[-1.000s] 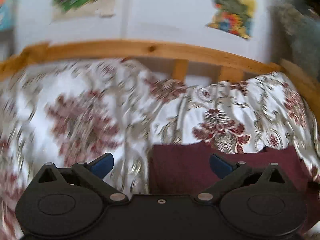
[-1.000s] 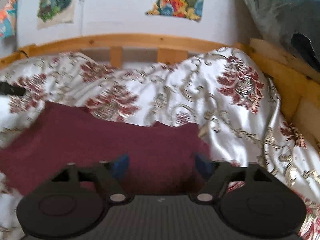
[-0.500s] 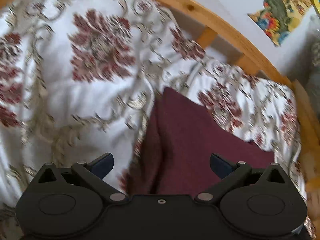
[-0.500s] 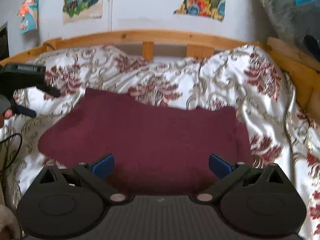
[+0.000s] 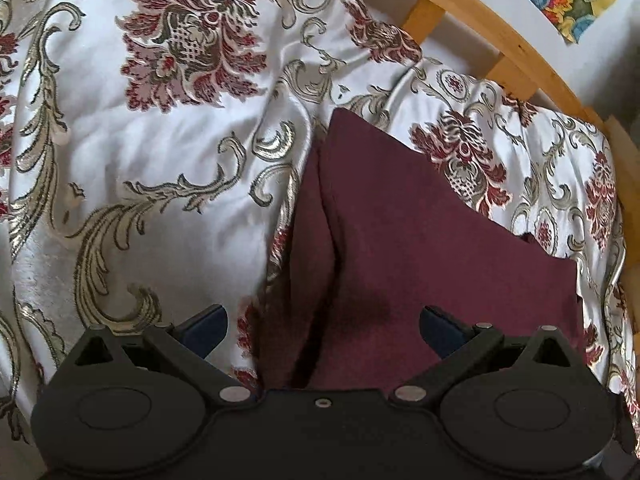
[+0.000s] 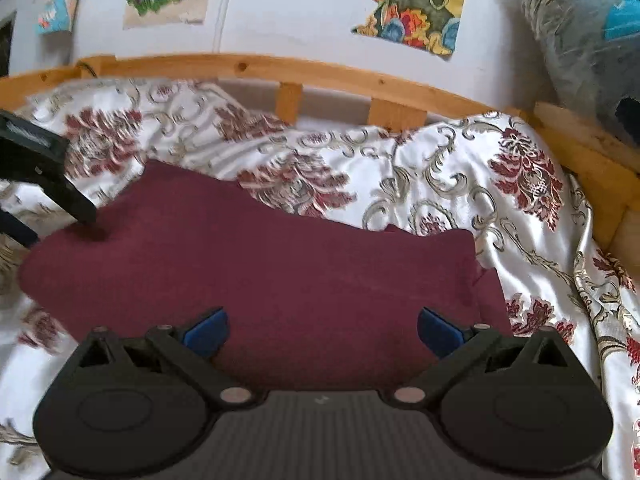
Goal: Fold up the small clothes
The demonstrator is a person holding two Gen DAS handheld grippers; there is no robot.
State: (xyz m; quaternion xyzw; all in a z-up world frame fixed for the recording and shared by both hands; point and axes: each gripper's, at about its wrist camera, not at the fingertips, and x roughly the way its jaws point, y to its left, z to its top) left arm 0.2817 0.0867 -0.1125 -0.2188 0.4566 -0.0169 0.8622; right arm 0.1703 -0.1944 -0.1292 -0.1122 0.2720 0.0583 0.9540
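Garment: one maroon garment (image 6: 272, 264) lies flat on the bed, seen from both my wrist views; it fills the middle of the right view, and in the left view (image 5: 420, 248) it runs from 12 o'clock of my tongs out towards 2 o'clock.
Layers: along its left edge in the left view I count two layers, one strip showing beside the upper one.
Bedspread: one white satin bedspread (image 5: 160, 140) with red and gold flowers, creased, under the garment.
Left tongs: my left tongs (image 5: 322, 326) stand wide open, nothing between the two blue pads; the garment's left edge lies below the gap. Whether a pad touches the cloth I cannot tell.
Left tongs from the right view: a black finger (image 6: 76, 204) points down at the garment's corner at 10 o'clock, at or just above the cloth.
Right tongs: my right tongs (image 6: 322, 330) are spread as wide as they go, having just been opening; they grip nothing and sit over the garment's near edge.
Bed frame: one wooden rail (image 6: 320, 74) at 12 o'clock, with two short uprights showing.
Wall pictures: three coloured pictures (image 6: 416, 0) in the right view.
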